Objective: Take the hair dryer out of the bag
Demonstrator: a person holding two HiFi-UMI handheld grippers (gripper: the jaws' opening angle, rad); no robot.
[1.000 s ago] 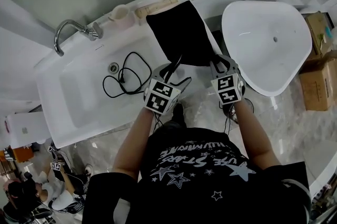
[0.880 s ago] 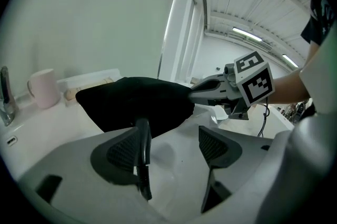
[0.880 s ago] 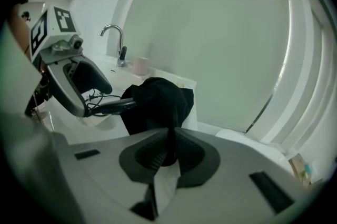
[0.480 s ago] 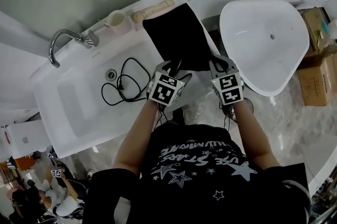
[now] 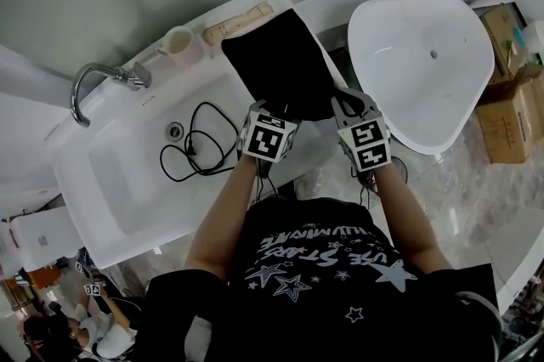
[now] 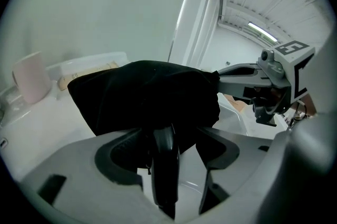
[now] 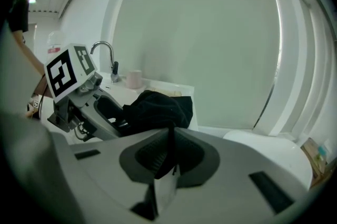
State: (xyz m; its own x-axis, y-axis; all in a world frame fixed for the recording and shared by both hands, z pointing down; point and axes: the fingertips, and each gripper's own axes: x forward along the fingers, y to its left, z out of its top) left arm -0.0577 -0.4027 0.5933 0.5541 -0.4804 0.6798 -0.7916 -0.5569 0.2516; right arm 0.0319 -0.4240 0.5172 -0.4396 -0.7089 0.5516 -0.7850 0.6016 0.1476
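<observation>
Your right gripper (image 7: 169, 136) pinches the black cloth bag (image 5: 280, 63). Your left gripper (image 6: 167, 139), spread, is closing on the black hair dryer handle (image 6: 164, 175) at the bag's mouth: clamp squarely, pull straight.

Bag (image 5: 280, 67) right of sink (image 5: 119, 173) — cord (image 5: 192, 149) inside

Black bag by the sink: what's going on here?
A person works at a black cloth bag on the white sink counter. The right tongs are shut on the bag's near edge. The left tongs are closing around a dark handle, likely the hair dryer's, poking from the opening, not yet pinched. Its black cord lies in the basin.
</observation>
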